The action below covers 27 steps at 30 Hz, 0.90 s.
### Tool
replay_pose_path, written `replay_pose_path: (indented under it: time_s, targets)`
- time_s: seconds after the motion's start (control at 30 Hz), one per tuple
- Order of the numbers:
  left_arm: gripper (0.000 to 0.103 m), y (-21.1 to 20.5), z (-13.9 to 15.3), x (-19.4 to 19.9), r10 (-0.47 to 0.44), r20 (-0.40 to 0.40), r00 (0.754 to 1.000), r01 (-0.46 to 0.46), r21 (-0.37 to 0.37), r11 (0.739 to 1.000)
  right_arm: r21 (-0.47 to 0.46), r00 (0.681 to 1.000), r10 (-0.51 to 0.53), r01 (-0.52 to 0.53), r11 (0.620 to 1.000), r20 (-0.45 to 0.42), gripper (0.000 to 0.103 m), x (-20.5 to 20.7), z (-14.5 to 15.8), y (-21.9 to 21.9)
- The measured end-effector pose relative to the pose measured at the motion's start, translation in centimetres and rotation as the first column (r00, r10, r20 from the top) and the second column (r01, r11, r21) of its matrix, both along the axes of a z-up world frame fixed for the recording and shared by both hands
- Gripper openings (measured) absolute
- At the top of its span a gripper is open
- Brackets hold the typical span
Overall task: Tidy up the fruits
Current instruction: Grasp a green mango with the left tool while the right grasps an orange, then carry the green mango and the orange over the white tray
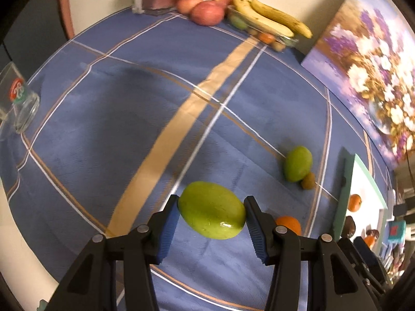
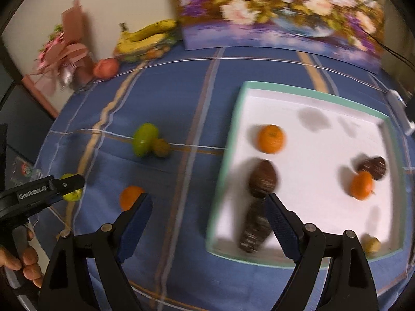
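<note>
My left gripper (image 1: 212, 211) is shut on a large green mango (image 1: 212, 209) and holds it over the blue plaid tablecloth; it also shows in the right wrist view (image 2: 70, 188). A second green mango (image 1: 297, 163) (image 2: 144, 139) lies beside a small brown kiwi (image 1: 308, 181) (image 2: 160, 147). A loose orange (image 1: 289, 224) (image 2: 129, 197) lies on the cloth. My right gripper (image 2: 207, 204) is open and empty, above the left rim of the white tray (image 2: 311, 88), which holds two oranges (image 2: 271, 138), dark brown fruits (image 2: 263, 178) and a small yellowish fruit (image 2: 371, 243).
Bananas (image 1: 269, 15) on a clear container and red apples (image 1: 207, 11) sit at the far edge by a pink gift bouquet (image 2: 64, 57). A flower painting (image 2: 280, 10) leans on the wall. A glass jar (image 1: 18, 101) stands at the left table edge.
</note>
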<state>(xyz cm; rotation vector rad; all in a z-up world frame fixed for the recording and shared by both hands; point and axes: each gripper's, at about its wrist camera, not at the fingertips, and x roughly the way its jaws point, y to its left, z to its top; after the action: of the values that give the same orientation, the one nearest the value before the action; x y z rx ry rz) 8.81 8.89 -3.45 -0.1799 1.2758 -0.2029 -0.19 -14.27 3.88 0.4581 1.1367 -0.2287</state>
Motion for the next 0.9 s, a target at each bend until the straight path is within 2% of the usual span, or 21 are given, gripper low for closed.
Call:
replay_pose_path:
  time_s: [0.03, 0.1, 0.17, 0.23, 0.43, 0.77, 0.9]
  targets:
    - [0.053, 0.2, -0.2, 0.1, 0.007, -0.004, 1.000, -0.007, 0.002, 1.000, 0.005, 1.000, 0.010, -0.010, 1.000, 0.004, 0.077, 0.3, -0.1, 0.3]
    - [0.053, 0.5, -0.4, 0.2, 0.017, -0.012, 1.000, -0.017, 0.005, 1.000, 0.023, 0.999, 0.044, -0.045, 0.999, 0.014, 0.066, 1.4, -0.3, 1.4]
    - [0.053, 0.5, -0.6, 0.2, 0.026, -0.018, 0.999, -0.026, 0.009, 1.000, 0.033, 0.997, 0.074, -0.075, 0.997, 0.019, 0.064, 2.2, -0.6, 2.3]
    - [0.053, 0.7, -0.9, 0.4, 0.032, -0.025, 0.999, -0.031, 0.010, 0.999, 0.041, 0.995, 0.102, -0.103, 0.994, 0.023, 0.057, 2.9, -0.9, 3.2]
    - [0.053, 1.0, -1.6, 0.6, 0.045, -0.039, 0.998, -0.044, 0.011, 0.999, 0.047, 0.979, 0.203, -0.204, 0.978, 0.027, 0.045, 4.8, -1.8, 6.2]
    - [0.053, 0.8, -1.9, 0.6, 0.034, -0.040, 0.999, -0.033, 0.026, 0.999, 0.007, 0.960, 0.276, -0.276, 0.961, -0.040, 0.043, 6.3, -4.0, 8.5]
    - [0.053, 0.7, -2.0, 0.6, 0.033, -0.038, 0.999, -0.032, 0.030, 0.999, 0.004, 0.956, 0.291, -0.291, 0.957, -0.042, 0.039, 6.3, -4.2, 8.8]
